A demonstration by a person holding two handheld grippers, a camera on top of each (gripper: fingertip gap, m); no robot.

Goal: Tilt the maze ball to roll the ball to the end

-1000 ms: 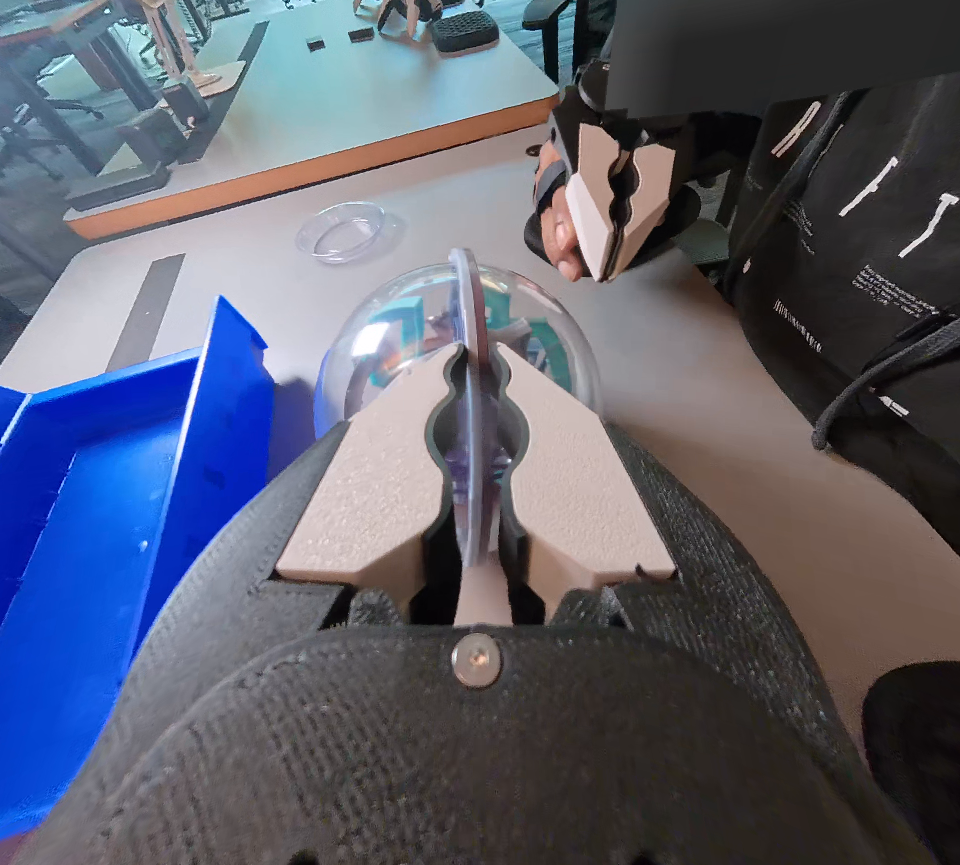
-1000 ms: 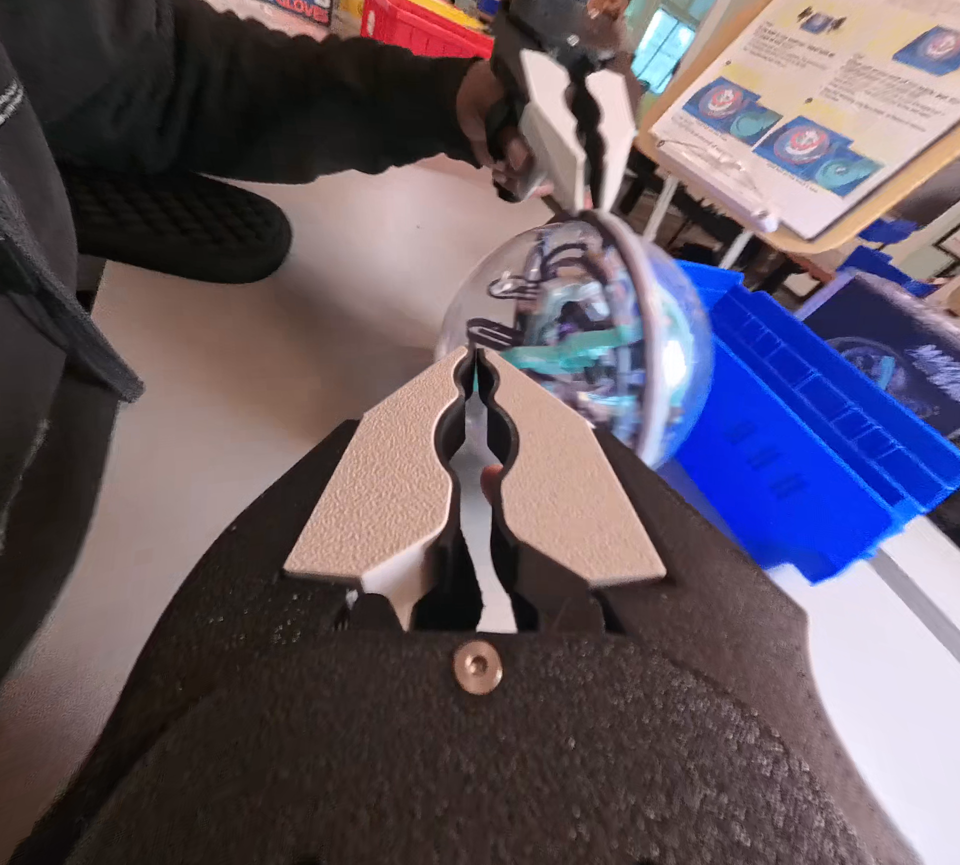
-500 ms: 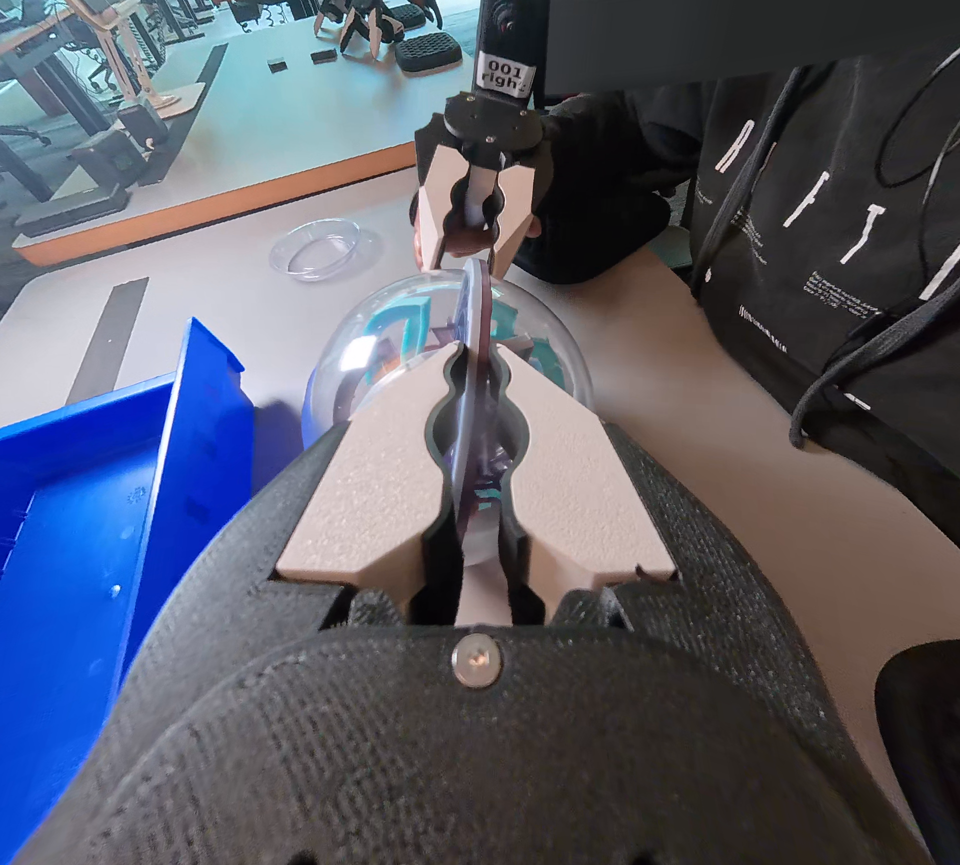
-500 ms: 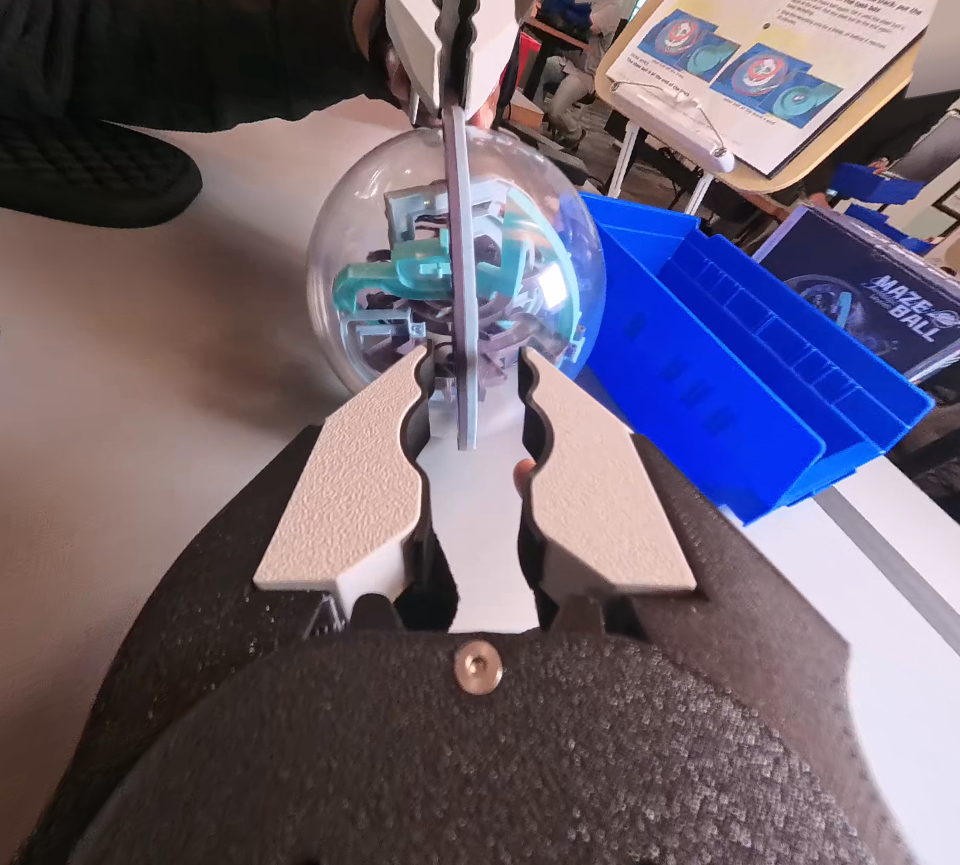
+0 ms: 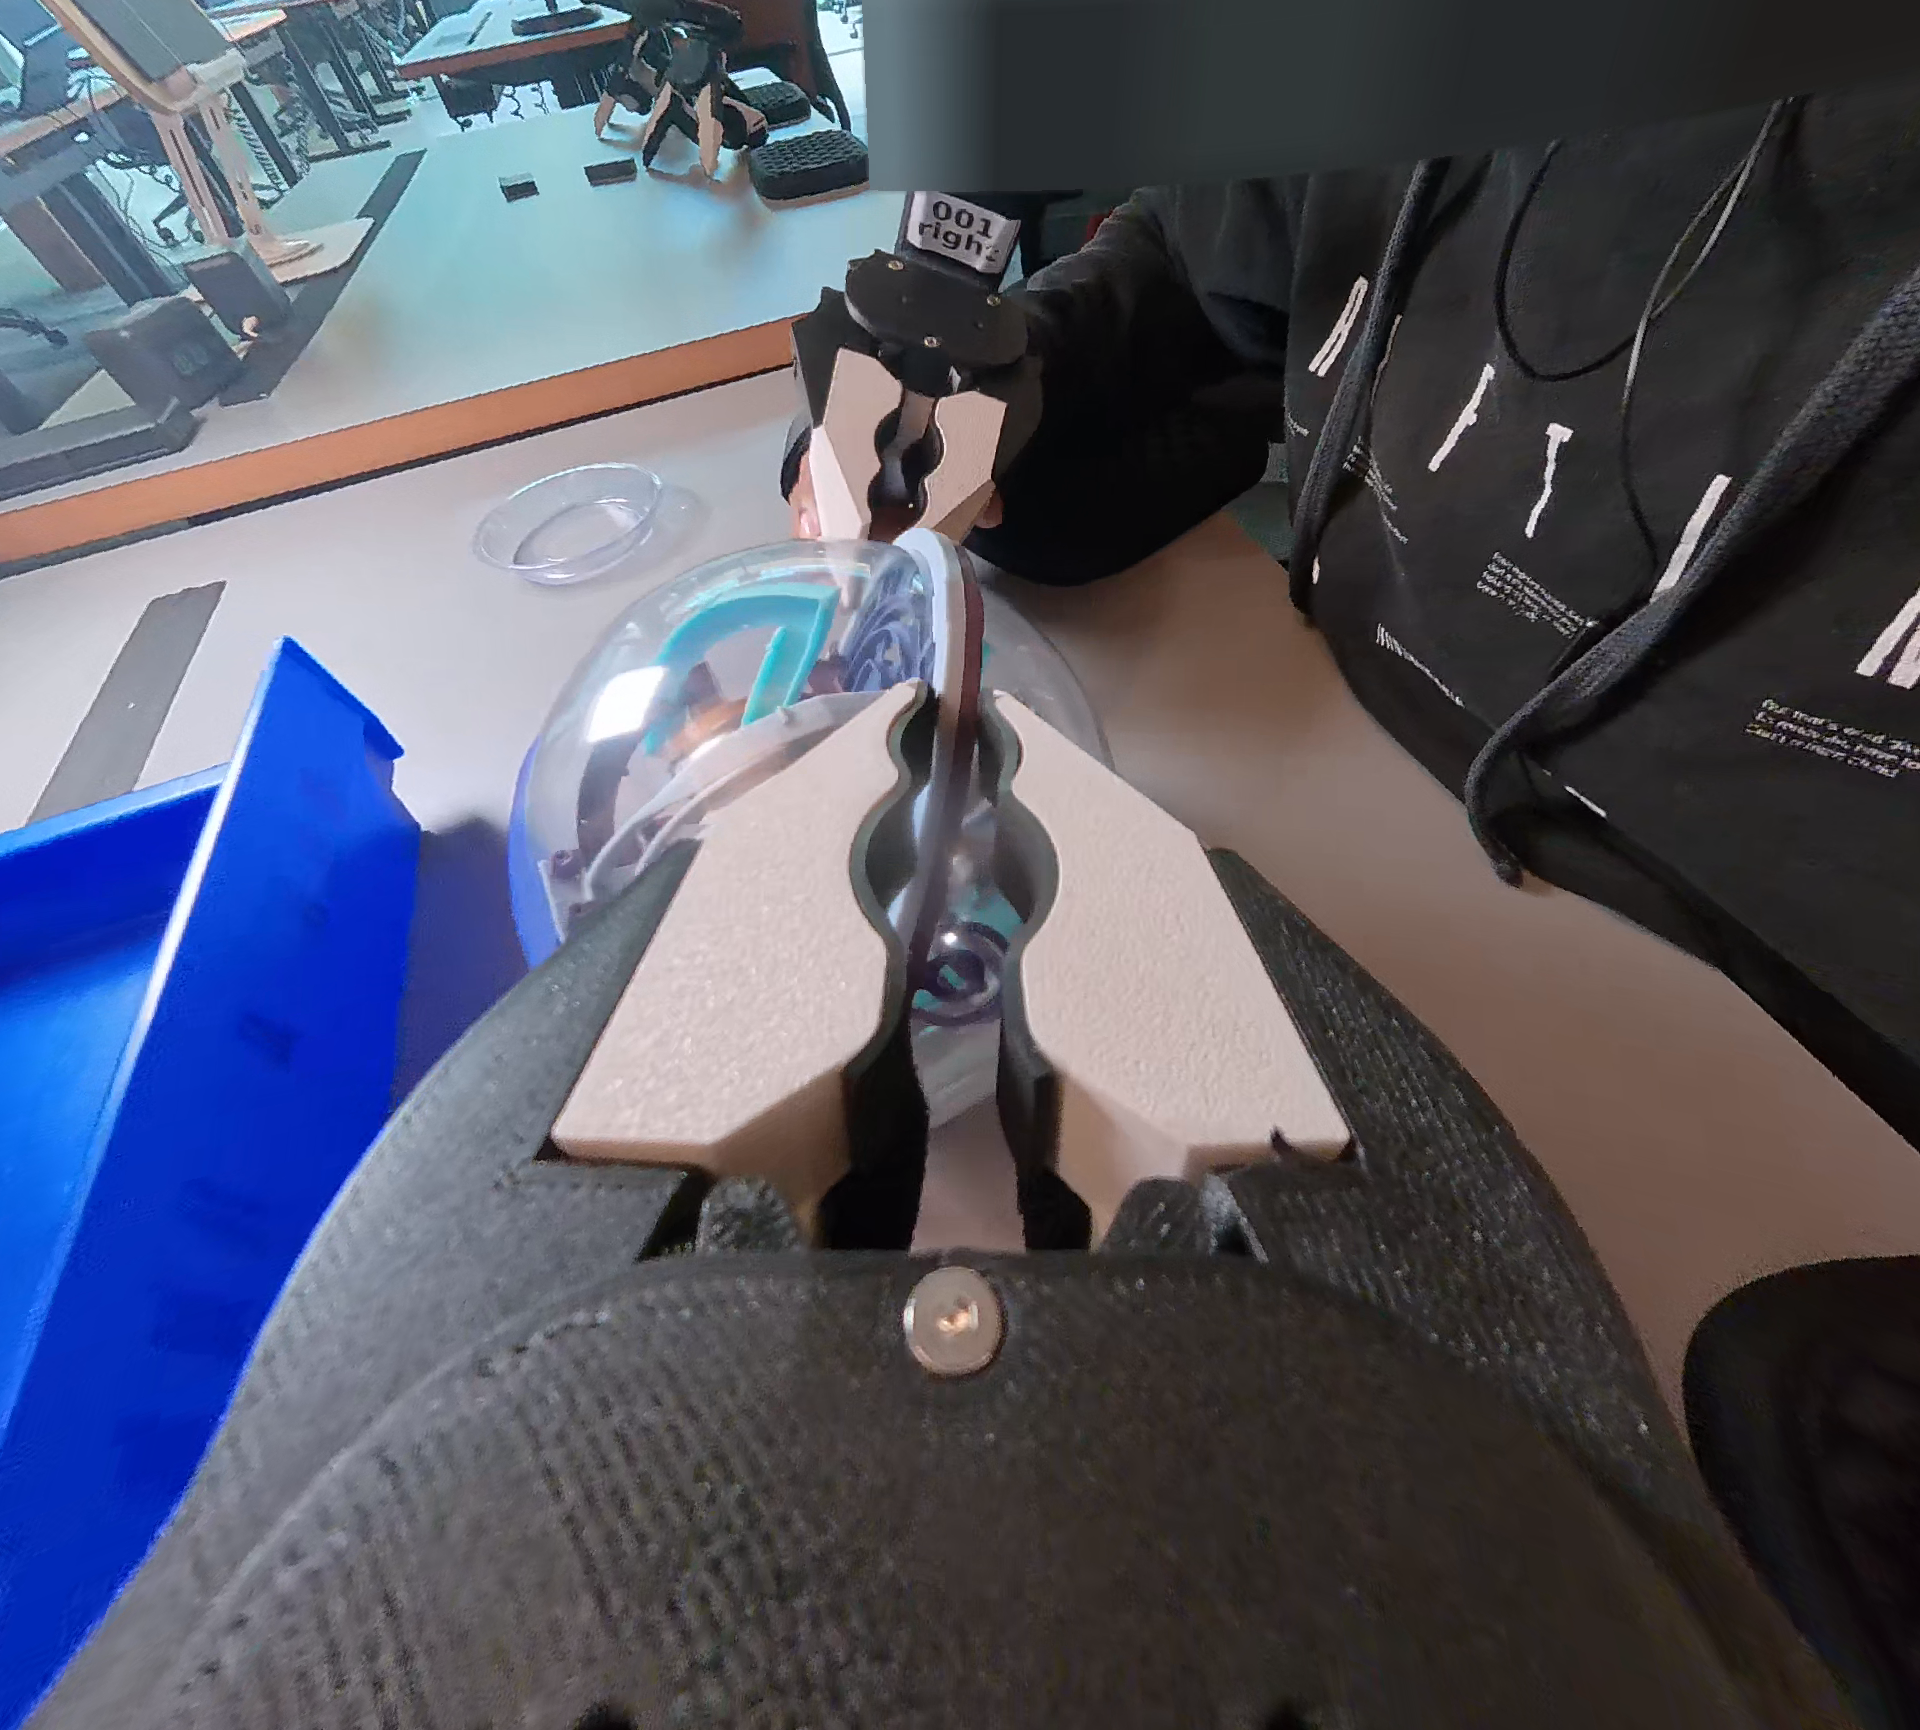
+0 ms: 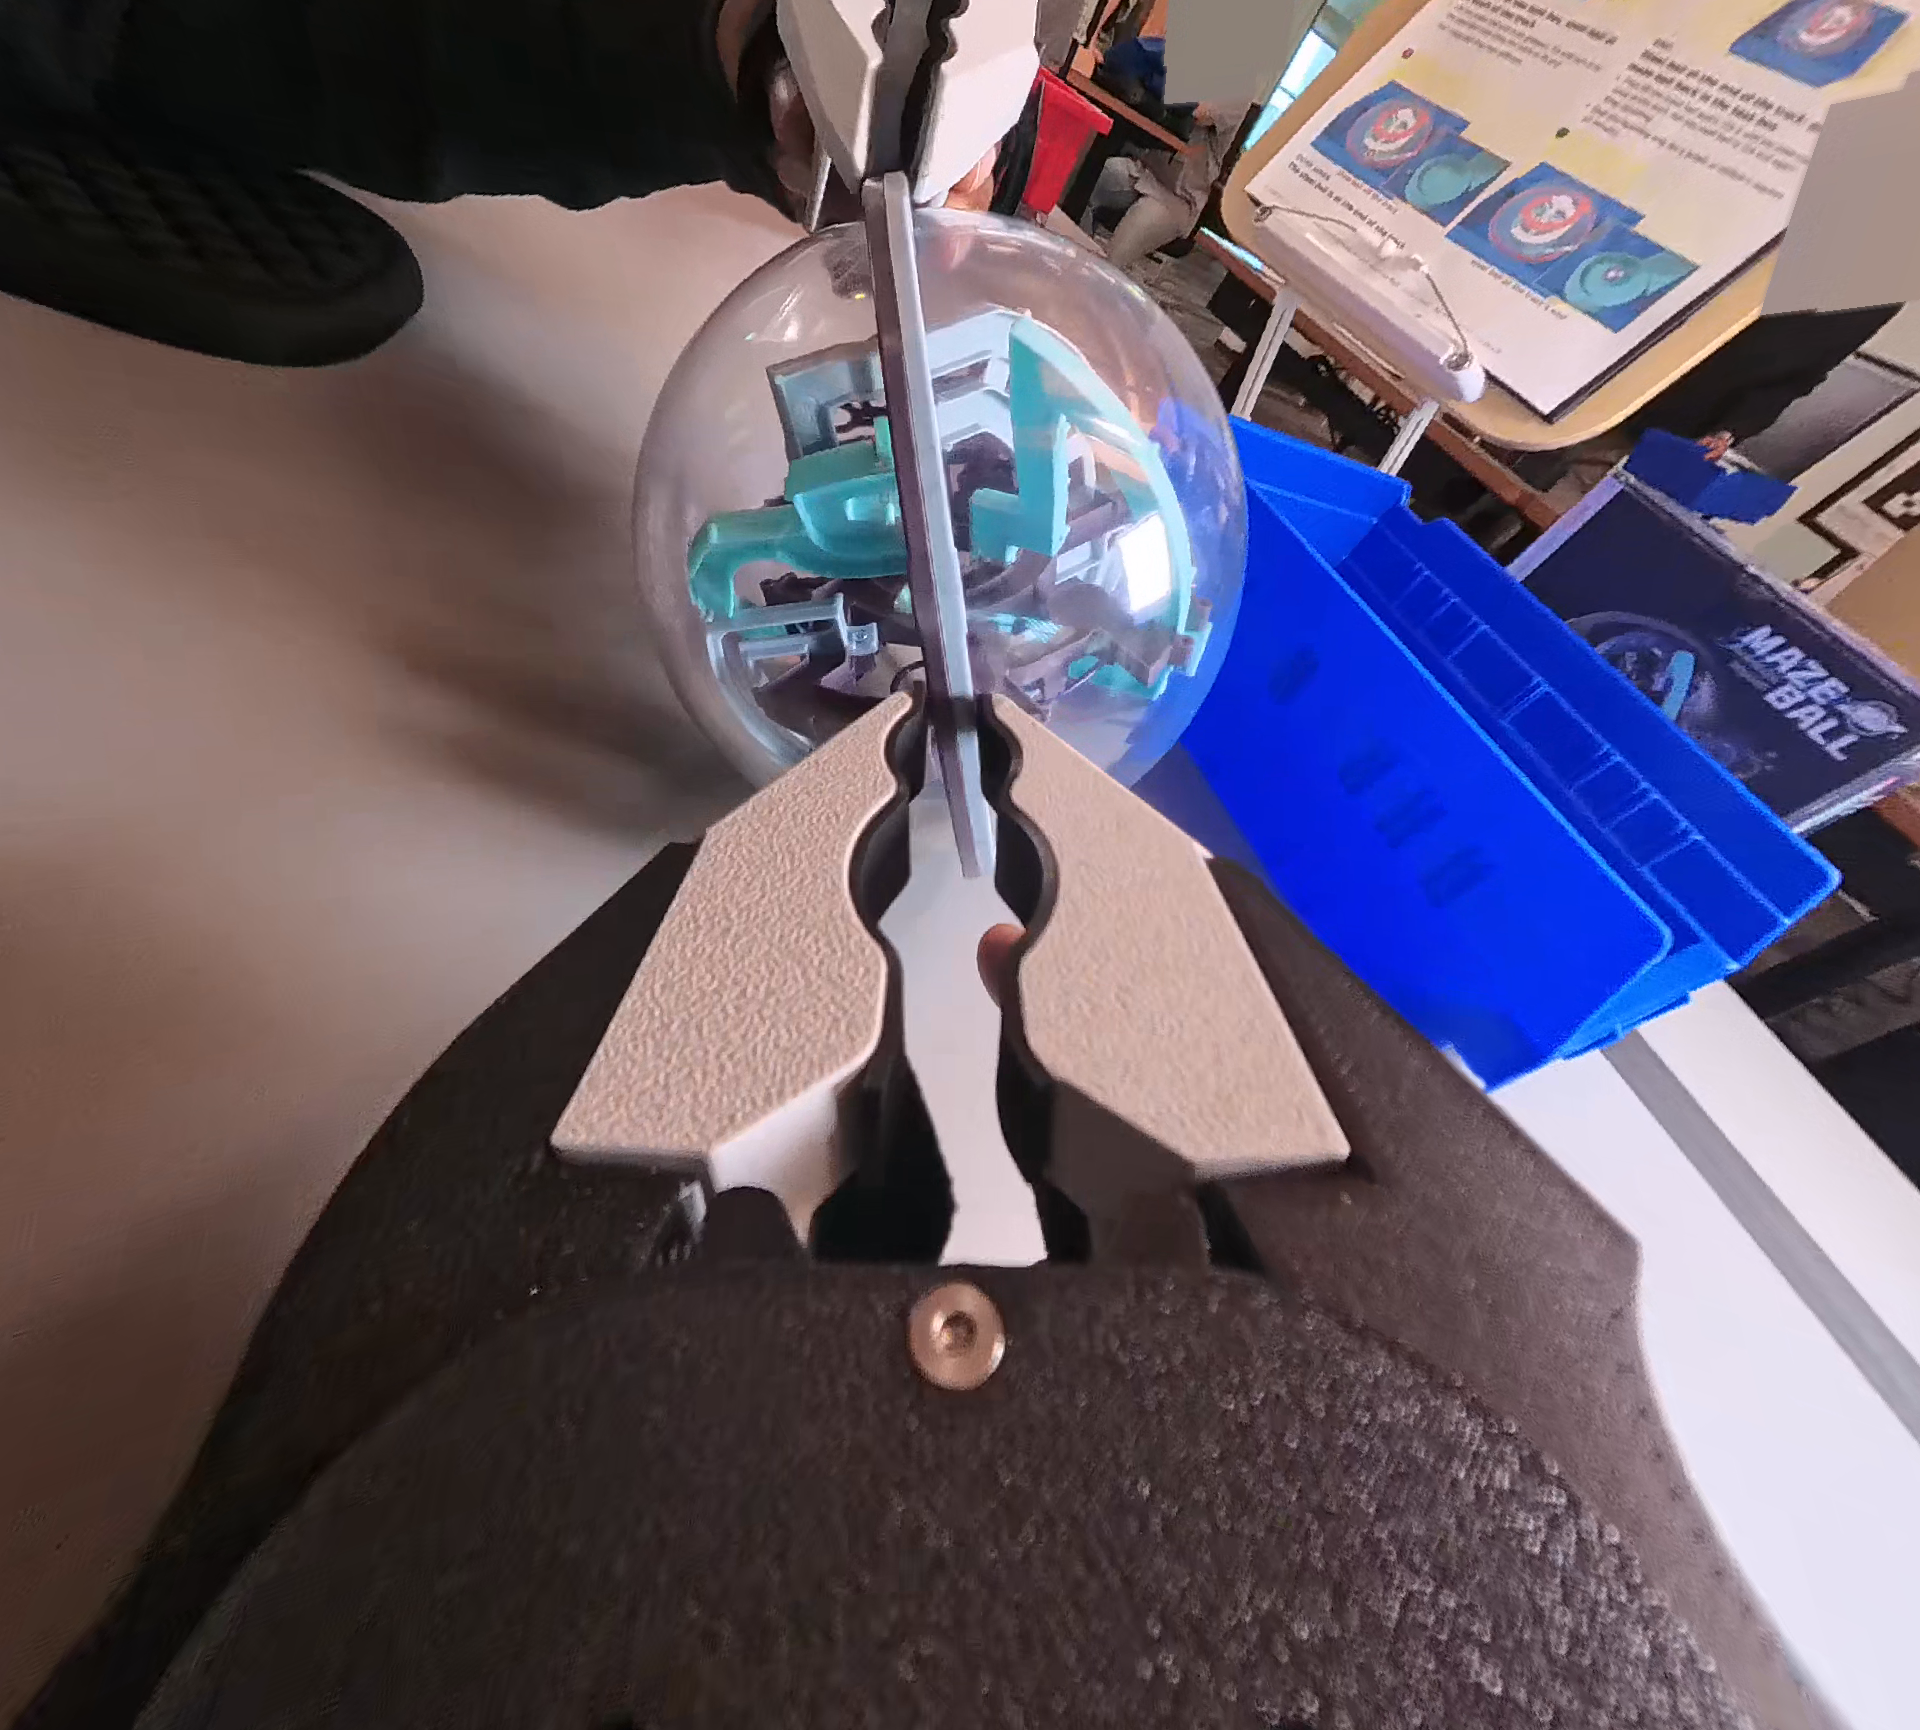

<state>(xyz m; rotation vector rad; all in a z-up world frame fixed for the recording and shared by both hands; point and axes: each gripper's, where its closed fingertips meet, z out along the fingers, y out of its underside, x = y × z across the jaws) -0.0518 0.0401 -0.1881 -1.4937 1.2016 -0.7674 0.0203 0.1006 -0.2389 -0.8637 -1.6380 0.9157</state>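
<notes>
Item: maze ball (image 6: 940, 501), a clear sphere with teal, grey and dark purple track pieces inside and a thin flat ring (image 6: 914, 475) around its middle. It sits between the two grippers over the pale table (image 6: 260, 641), just beside the blue bin (image 6: 1455, 807); whether it touches the table cannot be told. The ring stands nearly upright, leaning slightly.

Left gripper (image 5: 954, 724): its fingers (image 5: 769, 932) are closed narrowly on the near edge of the ring, which runs down through the slot between them. In the right wrist view the same gripper (image 6: 902, 168) comes in from above, clamped on the ring's top edge (a dark-sleeved hand behind it).

Right gripper (image 6: 951, 735): fingers (image 6: 758, 942) drawn close together, the ring's lower edge pinched at their tips, with a wider gap behind. In the left wrist view it (image 5: 902, 527) meets the ring at the far side of the sphere.

Also present: a clear shallow dish (image 5: 571, 522) on the table beyond the sphere, well apart from it; an instruction sheet (image 6: 1590, 80) on a tilted stand behind the bin; a dark printed box (image 6: 1745, 683) to the right of the bin; a black padded rest (image 6: 197, 257) under the sleeve.
</notes>
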